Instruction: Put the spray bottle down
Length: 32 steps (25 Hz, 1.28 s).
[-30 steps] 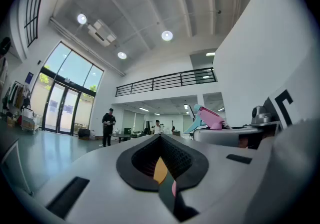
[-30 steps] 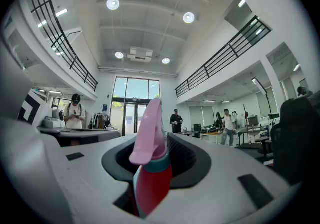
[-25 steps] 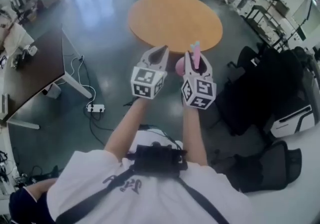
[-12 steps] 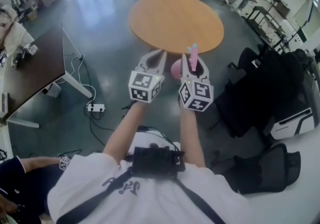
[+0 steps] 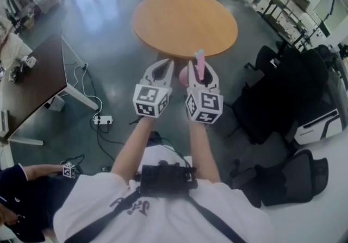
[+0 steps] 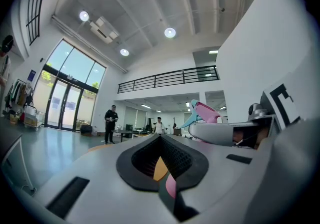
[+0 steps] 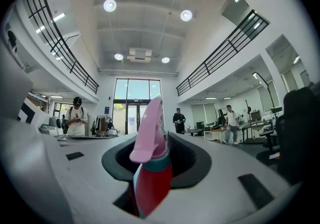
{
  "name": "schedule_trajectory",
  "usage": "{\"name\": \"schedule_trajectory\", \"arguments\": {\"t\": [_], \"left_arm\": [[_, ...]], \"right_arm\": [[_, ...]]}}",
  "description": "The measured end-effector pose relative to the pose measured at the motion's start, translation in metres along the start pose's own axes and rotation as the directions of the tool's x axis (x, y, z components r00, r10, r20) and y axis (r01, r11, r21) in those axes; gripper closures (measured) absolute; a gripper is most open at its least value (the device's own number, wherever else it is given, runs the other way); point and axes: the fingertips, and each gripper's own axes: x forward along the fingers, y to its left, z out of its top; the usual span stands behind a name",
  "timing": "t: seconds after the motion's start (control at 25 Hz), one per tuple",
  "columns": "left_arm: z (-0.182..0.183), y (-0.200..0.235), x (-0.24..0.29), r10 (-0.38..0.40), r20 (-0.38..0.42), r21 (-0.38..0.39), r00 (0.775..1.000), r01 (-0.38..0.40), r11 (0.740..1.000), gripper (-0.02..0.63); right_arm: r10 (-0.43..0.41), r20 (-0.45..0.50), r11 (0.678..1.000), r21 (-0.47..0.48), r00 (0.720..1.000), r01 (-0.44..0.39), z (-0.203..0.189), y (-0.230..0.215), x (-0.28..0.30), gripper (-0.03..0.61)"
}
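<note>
Head view: the person holds both grippers out in front of the body, side by side and pointing level, over a glossy grey floor. The right gripper is closed on a pink spray bottle with a red translucent body, a teal collar and a pink trigger head. The bottle stands upright between the jaws, its head rising above them. It is held in the air and rests on nothing. In this view it lies at the near edge of a round, orange-brown wooden bench, whose top is bare.

Right gripper view: the right gripper's two jaws stand partly apart with the spray bottle gripped between them at the collar and upper body. The trigger head leans toward the left of the picture.

Left gripper view: the left gripper has its jaws drawn together at the tips and holds nothing. The spray bottle's pink head shows to its right.

The left gripper sits just beside the right one, apart from the bottle. A dark rectangular desk stands at the left, with a white power strip on the floor near it. Black chairs stand at the right.
</note>
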Motion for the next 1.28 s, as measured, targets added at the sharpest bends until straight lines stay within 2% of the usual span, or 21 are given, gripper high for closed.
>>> {"name": "schedule_trajectory", "arguments": {"t": [0.36, 0.6, 0.84, 1.08, 1.28], "left_arm": [[0.000, 0.010, 0.007, 0.022, -0.018, 0.020, 1.000, -0.022, 1.000, 0.601], [0.004, 0.005, 0.049, -0.016, -0.003, 0.018, 1.000, 0.016, 1.000, 0.600], [0.019, 0.025, 0.094, -0.034, 0.038, -0.003, 0.999, 0.034, 0.999, 0.600], [0.028, 0.037, 0.133, -0.069, 0.058, 0.009, 0.996, 0.069, 0.998, 0.600], [0.026, 0.065, 0.156, -0.056, 0.058, -0.005, 0.997, 0.056, 0.998, 0.600]], "right_arm": [[-0.010, 0.014, 1.000, 0.029, 1.000, 0.009, -0.006, -0.009, 0.009, 0.431], [-0.043, 0.039, 0.999, 0.031, 0.998, 0.042, 0.003, -0.038, 0.033, 0.431], [-0.065, 0.053, 0.998, -0.011, 0.996, 0.065, 0.016, -0.054, 0.067, 0.431], [-0.101, 0.070, 0.994, -0.028, 0.992, 0.103, 0.023, -0.073, 0.103, 0.431], [-0.078, 0.060, 0.996, -0.032, 0.995, 0.080, 0.020, -0.067, 0.139, 0.431]]}}
